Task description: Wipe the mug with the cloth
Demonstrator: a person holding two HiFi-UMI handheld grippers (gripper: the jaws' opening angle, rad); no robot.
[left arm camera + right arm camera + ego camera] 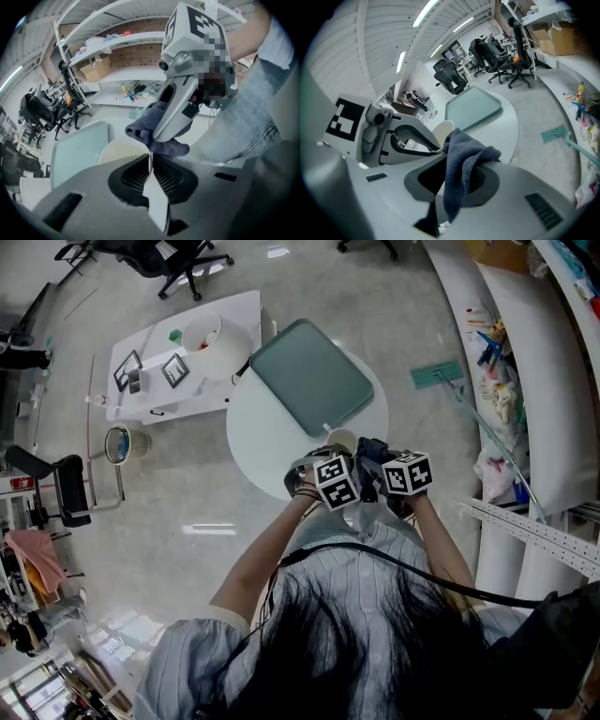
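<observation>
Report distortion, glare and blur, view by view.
Head view: fisheye curves the white shelving; glare streak on the glossy grey floor. Left gripper view: dark corners, cream mug softly lit. Right gripper view: strong bending, ceiling strip lights blown out, dark blue-grey cloth sharp.

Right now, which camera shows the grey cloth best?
The right gripper view: the cloth hangs close-up, pinched between the jaws. The left gripper view shows it bunched beyond the mug; the head view, only a dark scrap.

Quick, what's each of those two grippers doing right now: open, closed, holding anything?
Left gripper: closed on the mug, apparently at its rim.
Right gripper: closed on the cloth, which hangs from its jaws.
</observation>
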